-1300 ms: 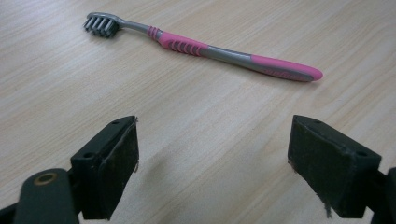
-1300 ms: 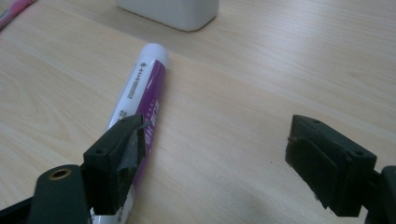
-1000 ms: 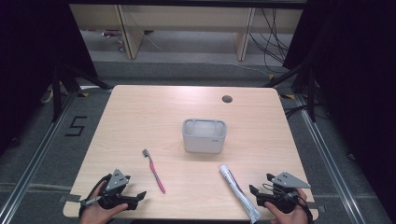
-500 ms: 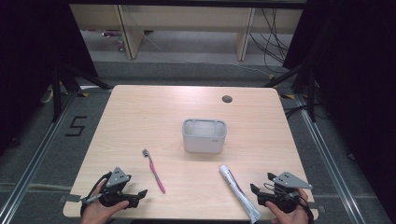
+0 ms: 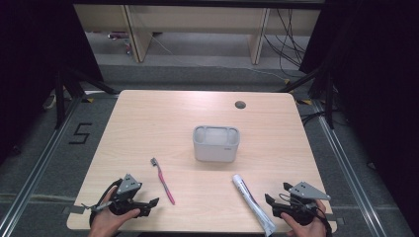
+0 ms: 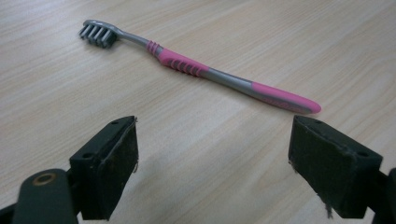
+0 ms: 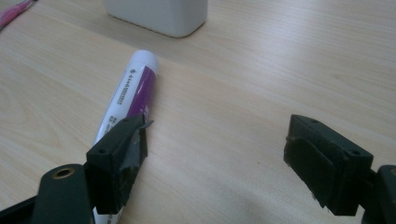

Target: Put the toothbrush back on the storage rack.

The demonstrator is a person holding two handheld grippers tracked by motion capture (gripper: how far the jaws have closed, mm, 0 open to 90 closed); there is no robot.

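Observation:
A pink and grey toothbrush (image 5: 163, 180) (image 6: 201, 72) lies flat on the wooden table (image 5: 148, 123), bristles toward the far side. My left gripper (image 5: 150, 205) (image 6: 212, 163) rests open just short of its handle end, nothing between the jaws. A white and purple toothpaste tube (image 5: 252, 202) (image 7: 130, 93) lies near the front right. My right gripper (image 5: 276, 195) (image 7: 215, 161) is open beside it, the left jaw overlapping the tube's side in its own view. A grey holder cup (image 5: 216, 143) (image 7: 159, 14) stands at mid-table.
A dark round cable hole (image 5: 240, 104) sits near the table's far right edge. Both hands rest at the front edge. Beyond the table are a grey floor, a metal frame and shelving legs (image 5: 133, 34).
The left gripper has shifted slightly right toward the toothbrush. The right gripper, the tube and the cup stay where they were.

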